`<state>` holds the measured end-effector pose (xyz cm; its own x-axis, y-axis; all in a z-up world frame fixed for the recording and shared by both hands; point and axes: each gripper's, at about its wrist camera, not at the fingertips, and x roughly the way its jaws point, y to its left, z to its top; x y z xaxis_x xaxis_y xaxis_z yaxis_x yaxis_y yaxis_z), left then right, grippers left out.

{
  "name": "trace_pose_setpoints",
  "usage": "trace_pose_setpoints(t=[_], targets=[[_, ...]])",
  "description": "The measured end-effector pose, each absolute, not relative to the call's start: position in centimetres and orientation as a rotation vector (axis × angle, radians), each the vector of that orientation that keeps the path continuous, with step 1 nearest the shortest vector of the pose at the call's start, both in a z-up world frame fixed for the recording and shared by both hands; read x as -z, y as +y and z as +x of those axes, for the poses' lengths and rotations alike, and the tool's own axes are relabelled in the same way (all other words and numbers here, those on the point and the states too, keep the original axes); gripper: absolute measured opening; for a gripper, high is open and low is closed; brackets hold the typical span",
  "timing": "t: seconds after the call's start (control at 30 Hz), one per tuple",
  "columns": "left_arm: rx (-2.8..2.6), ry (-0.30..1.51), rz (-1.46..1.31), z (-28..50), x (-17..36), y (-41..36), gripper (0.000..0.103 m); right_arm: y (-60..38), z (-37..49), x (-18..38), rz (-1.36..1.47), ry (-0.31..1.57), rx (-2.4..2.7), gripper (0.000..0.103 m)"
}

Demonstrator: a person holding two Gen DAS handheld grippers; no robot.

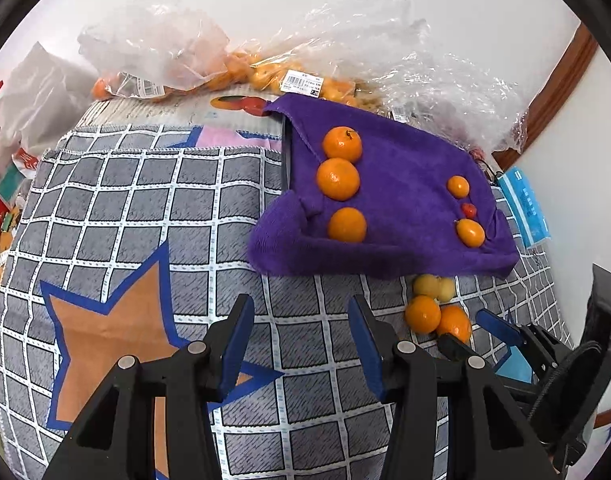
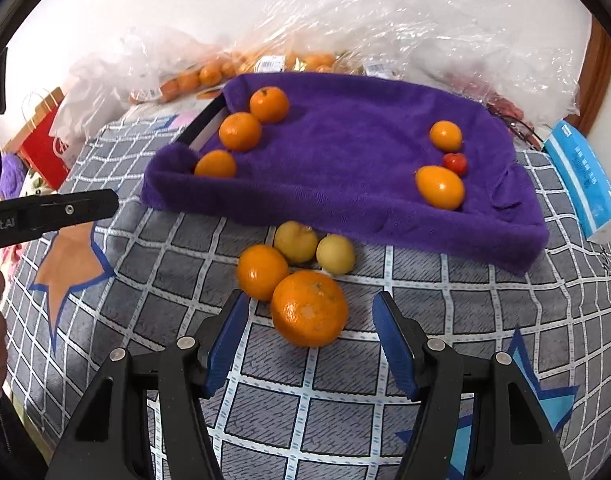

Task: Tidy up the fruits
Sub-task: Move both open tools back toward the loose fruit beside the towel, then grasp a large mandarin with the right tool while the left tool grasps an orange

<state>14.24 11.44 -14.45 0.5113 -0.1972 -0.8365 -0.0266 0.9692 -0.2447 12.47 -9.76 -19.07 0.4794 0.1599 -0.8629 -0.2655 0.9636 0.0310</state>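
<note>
Ahead of the right tool (image 2: 309, 340), a tray draped in a purple towel (image 2: 345, 152) holds three oranges (image 2: 240, 131) at its left and two small orange fruits with a red one (image 2: 455, 163) at its right. Four loose fruits (image 2: 309, 308) lie on the checked cloth (image 2: 185, 248) just before its open, empty jaws. The left tool (image 1: 301, 344) is also open and empty. Only the right view shows a red bag (image 2: 45, 140).

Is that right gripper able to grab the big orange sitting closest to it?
Probably yes. The right gripper is open, and the big orange lies just ahead between its fingers. Nothing covers it, though a smaller orange touches its far left side.
</note>
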Motion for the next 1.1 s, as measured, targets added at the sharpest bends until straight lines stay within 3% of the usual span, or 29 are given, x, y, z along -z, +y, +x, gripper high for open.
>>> trace_pose_setpoints(t=[0.07, 0.13, 1.1], targets=[[0.104, 1.034, -0.238, 14.1, 14.5, 11.3, 0.047, -9.8, 12.5, 19.5, -0.115, 1.048, -0.259, 0.057], [0.108, 1.035, -0.239, 14.1, 14.6, 11.2, 0.047, -10.0, 12.6, 19.7, -0.105, 1.059, -0.267, 0.042], [0.271, 1.109, -0.127, 15.2, 16.6, 0.6, 0.046, -20.5, 10.3, 16.0, -0.032, 0.949, -0.083, 0.042]])
